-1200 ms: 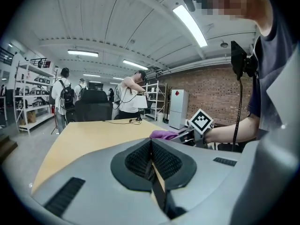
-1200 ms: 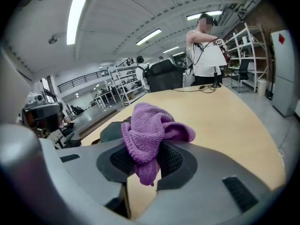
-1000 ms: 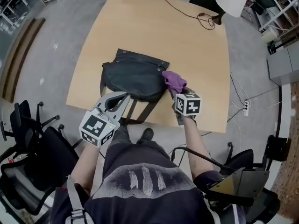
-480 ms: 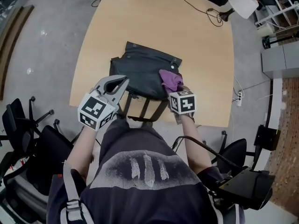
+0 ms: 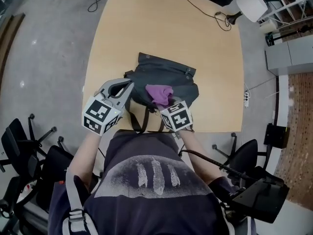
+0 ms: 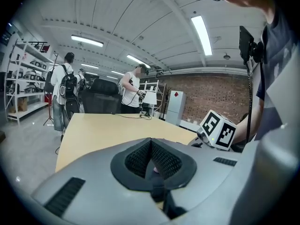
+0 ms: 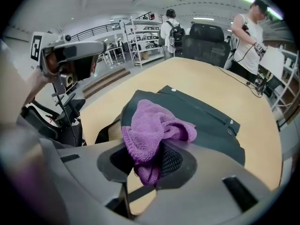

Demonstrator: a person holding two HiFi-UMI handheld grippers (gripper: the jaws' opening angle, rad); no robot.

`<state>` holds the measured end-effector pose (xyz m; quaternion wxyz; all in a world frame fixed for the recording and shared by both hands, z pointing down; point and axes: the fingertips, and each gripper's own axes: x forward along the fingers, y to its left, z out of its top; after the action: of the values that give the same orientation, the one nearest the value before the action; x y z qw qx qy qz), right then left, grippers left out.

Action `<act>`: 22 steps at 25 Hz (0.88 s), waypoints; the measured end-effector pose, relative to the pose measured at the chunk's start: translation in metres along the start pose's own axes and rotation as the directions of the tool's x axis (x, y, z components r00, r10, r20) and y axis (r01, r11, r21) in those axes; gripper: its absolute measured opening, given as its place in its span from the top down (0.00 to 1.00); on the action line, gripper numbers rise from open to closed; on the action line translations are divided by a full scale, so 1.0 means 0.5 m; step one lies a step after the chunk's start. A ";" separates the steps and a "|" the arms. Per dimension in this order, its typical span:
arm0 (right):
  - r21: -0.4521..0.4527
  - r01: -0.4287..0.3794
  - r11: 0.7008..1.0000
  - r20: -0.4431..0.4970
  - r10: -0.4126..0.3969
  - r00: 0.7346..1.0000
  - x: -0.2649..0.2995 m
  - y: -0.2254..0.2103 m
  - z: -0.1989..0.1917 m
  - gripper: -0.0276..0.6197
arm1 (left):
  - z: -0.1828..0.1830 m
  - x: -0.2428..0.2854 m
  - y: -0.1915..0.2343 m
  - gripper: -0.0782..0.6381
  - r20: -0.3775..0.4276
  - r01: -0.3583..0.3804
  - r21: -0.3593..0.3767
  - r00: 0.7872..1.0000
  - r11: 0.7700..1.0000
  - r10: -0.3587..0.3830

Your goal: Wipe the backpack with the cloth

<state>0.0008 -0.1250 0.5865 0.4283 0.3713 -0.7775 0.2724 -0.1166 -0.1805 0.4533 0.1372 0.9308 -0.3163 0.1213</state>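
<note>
Black office chairs (image 5: pixel 22 146) crowd the floor off the near left corner of the counter (image 5: pixel 146 28), and open wood stretches beyond the backpack (image 5: pixel 171 75), which sits at the near edge with its straps hanging over. At its left side the left hand-held gripper (image 5: pixel 126 87) has its jaws pressed together on nothing. The right hand-held gripper (image 5: pixel 165 105) is clamped on the purple cloth (image 5: pixel 159 93) bunched on the backpack.

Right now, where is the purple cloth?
Head view: the cloth is clamped in the right gripper, on the near half of the backpack, by the near edge of the table.
</note>
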 end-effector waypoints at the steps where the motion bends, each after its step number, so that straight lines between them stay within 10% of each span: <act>1: -0.013 -0.008 1.000 -0.007 0.008 1.000 0.007 0.015 0.006 0.80 | 0.003 -0.004 0.011 0.88 0.005 -0.006 -0.002 1.000 1.000 0.006; 6: -0.027 -0.199 0.980 0.005 0.200 0.980 0.028 0.117 0.048 0.79 | -0.002 -0.033 0.049 0.88 0.013 -0.052 -0.034 0.999 0.998 0.052; 10: 0.123 -0.538 0.834 0.144 0.521 0.841 0.022 0.210 0.122 0.79 | -0.010 -0.061 0.078 0.88 0.003 -0.135 -0.057 0.991 0.989 0.135; 15: 0.187 -0.594 0.783 0.282 0.537 0.795 0.020 0.161 0.228 0.79 | -0.022 -0.081 0.103 0.88 -0.020 -0.217 -0.077 0.976 0.973 0.216; 18: 0.213 -0.559 0.802 0.269 0.501 0.822 0.056 0.132 0.262 0.79 | -0.026 -0.075 0.093 0.88 -0.034 -0.219 -0.078 0.976 0.973 0.217; 22: 0.085 -0.352 0.932 0.077 0.347 0.935 0.144 0.096 0.227 0.79 | -0.025 -0.060 0.078 0.88 -0.046 -0.202 -0.069 0.979 0.977 0.200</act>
<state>-0.1163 -0.2066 0.5889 0.3305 0.2556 -0.8297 0.3702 -0.1659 -0.1895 0.4624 0.1646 0.8858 -0.4103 0.1410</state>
